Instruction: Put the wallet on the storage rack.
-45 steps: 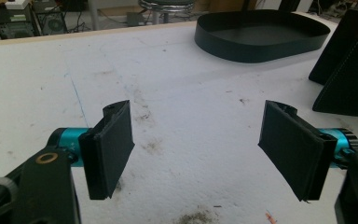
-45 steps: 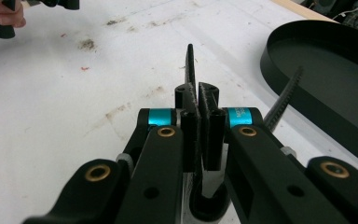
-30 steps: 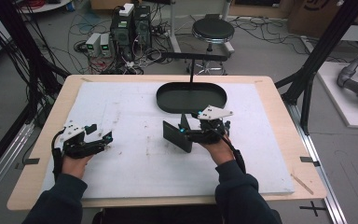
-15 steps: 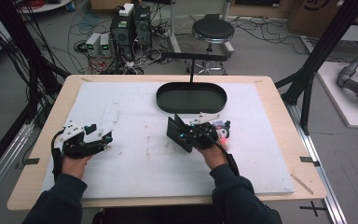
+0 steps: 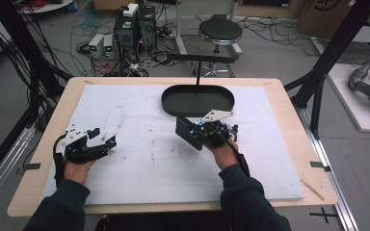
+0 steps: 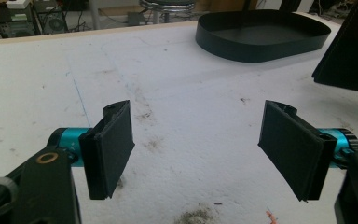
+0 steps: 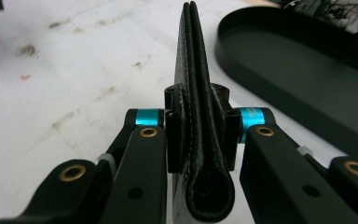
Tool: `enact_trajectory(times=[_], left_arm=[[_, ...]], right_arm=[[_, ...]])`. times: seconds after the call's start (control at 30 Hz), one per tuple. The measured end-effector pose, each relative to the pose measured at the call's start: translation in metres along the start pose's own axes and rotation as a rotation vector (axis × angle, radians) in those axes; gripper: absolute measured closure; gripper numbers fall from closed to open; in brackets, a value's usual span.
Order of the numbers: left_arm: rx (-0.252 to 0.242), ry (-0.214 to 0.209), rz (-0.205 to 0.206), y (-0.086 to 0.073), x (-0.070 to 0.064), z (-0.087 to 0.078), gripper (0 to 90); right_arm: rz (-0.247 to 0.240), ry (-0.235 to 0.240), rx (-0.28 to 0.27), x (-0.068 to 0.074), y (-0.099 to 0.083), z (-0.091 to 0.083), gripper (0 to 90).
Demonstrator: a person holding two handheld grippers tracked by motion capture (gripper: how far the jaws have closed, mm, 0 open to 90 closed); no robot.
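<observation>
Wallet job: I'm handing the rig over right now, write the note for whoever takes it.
Right tool: shut on the folded black wallet, held on edge above the white mat, just short of the black tray.
Left tool: open, holding nothing, low over the mat at the left.
Done: wallet gripped and lifted.
Left: probably carry it to the tray, which looks bare inside, and release; that is a guess.

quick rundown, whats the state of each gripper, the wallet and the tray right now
left gripper: jaws wide open, nothing between them, low over the white mat
right gripper: shut on the black wallet
black wallet: folded shut, clamped on edge between the jaws, fold toward the camera
black oval tray: empty, flat on the mat, just beyond the wallet
</observation>
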State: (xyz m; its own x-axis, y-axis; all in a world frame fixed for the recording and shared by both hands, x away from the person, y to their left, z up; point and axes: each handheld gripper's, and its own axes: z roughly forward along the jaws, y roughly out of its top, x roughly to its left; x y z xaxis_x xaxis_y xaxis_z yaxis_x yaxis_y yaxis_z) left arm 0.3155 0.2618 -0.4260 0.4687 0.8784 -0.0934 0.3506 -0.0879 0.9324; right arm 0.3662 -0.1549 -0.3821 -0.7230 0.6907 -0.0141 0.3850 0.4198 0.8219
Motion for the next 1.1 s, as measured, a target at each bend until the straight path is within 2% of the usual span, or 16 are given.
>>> enact_trajectory(times=[0.27, 0.37, 0.4, 0.43, 0.67, 0.9, 0.97, 1.03, 1.1], left_arm=[[-0.004, -0.006, -0.001, 0.000, 0.000, 0.001, 25.6], [-0.004, -0.006, -0.003, 0.000, 0.000, 0.002, 25.6], [-0.005, -0.006, -0.004, 0.000, 0.000, 0.002, 25.6], [-0.005, -0.007, -0.003, 0.001, 0.000, 0.002, 25.6], [-0.008, -0.009, -0.004, 0.001, 0.001, 0.002, 25.6], [-0.010, -0.006, -0.011, 0.000, 0.004, 0.001, 25.7], [-0.010, -0.005, -0.014, 0.000, 0.005, 0.001, 25.7], [-0.010, -0.005, -0.014, 0.000, 0.005, 0.001, 25.7], [-0.010, -0.006, -0.015, 0.000, 0.005, 0.002, 25.7]], right_arm=[[0.048, -0.035, -0.059, -0.028, 0.026, -0.011, 78.7], [0.058, -0.050, -0.076, -0.038, 0.039, -0.009, 78.9], [0.071, -0.058, -0.072, -0.046, 0.047, -0.004, 79.0], [0.071, -0.058, -0.072, -0.046, 0.047, -0.004, 79.0], [0.093, -0.130, -0.054, -0.066, 0.069, 0.033, 78.9], [0.115, -0.161, -0.029, -0.080, 0.078, 0.068, 78.9], [0.132, -0.156, -0.005, -0.084, 0.080, 0.077, 78.9], [0.129, -0.174, -0.019, -0.084, 0.081, 0.085, 78.9], [0.160, -0.168, -0.024, -0.085, 0.080, 0.092, 78.9]])
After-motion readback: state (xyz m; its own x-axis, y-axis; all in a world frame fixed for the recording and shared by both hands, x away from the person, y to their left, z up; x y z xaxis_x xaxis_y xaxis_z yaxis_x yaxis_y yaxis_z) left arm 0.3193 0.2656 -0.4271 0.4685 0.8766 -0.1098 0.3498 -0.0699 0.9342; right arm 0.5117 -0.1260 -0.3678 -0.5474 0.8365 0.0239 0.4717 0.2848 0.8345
